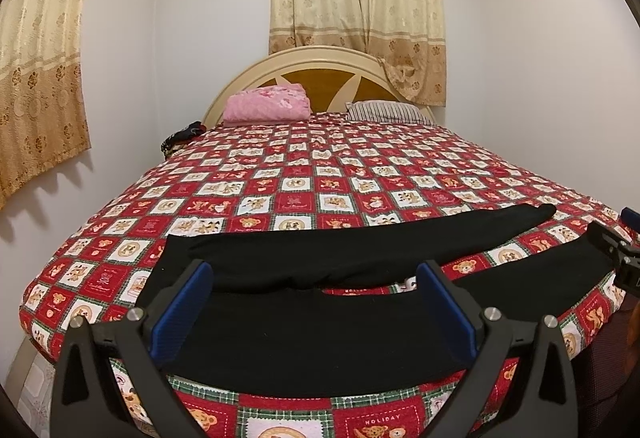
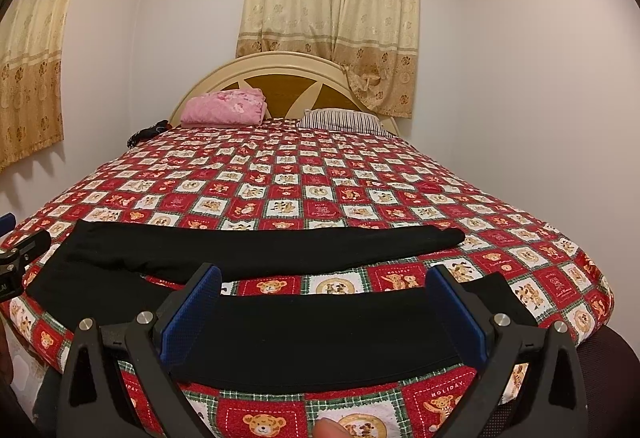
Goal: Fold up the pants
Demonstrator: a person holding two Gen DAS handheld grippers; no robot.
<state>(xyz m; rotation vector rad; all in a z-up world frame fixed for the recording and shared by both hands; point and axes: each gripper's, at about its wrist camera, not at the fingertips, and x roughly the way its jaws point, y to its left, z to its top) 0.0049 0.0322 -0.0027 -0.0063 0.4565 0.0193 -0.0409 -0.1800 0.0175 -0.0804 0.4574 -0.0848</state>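
Both jaws spread above pants [image 1: 320,334].

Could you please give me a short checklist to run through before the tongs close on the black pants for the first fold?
1. Left tongs open: ok, blue pads spread wide.
2. Right tongs open: ok, equally wide.
3. Black pants laid out on the bedspread: ok, both legs spread apart with quilt showing between them.
4. Fabric between each pair of pads: ok, the near leg spans both gaps.
5. Pads touching the cloth: cannot tell from these angles.
6. Fold area kept free: ok, the pink blanket and striped pillow sit far off by the headboard.
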